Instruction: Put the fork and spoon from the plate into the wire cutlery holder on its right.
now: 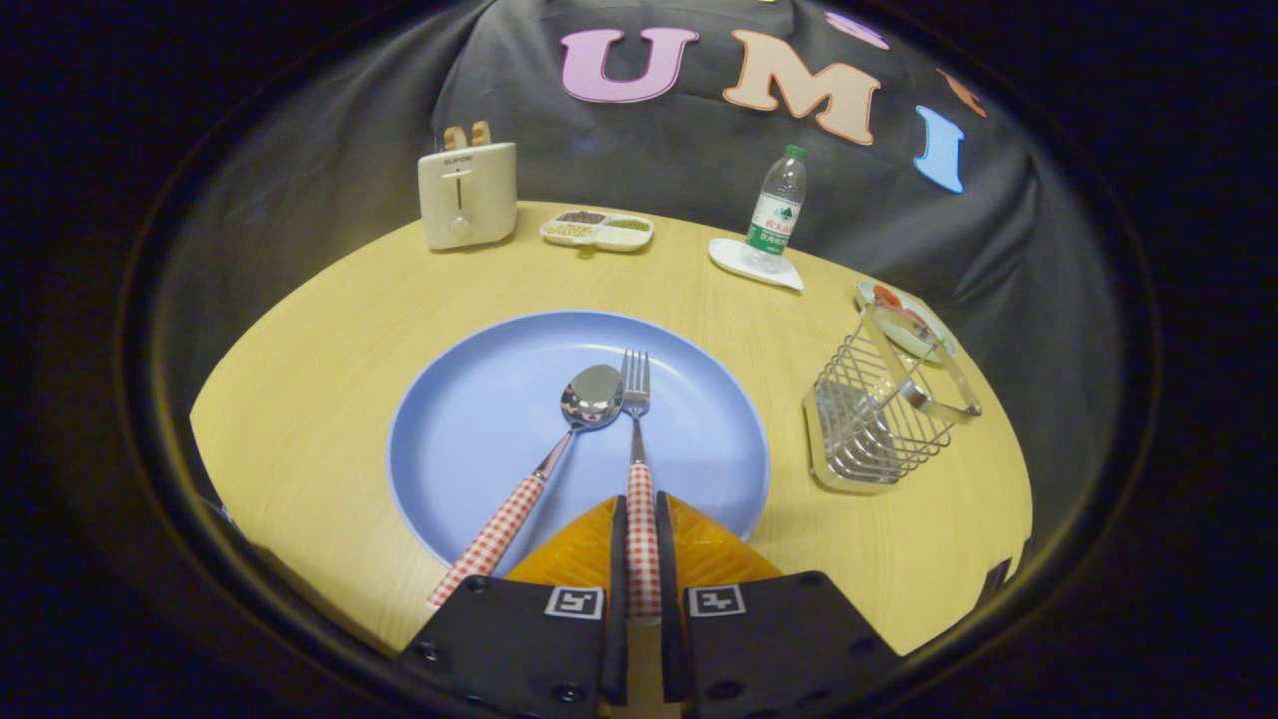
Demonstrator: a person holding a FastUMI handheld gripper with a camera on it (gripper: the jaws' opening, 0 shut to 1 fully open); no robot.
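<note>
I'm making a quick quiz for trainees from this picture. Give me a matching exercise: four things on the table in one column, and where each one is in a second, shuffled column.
Things:
1. fork
2. spoon
3. wire cutlery holder
4. water bottle

Places:
A. on a white coaster at the far side of the table
B. handle between the fingers of the gripper
C. empty, on the table right of the blue plate
D. on the plate, left of the fork

Pairs: 1-B, 2-D, 3-C, 4-A
</note>
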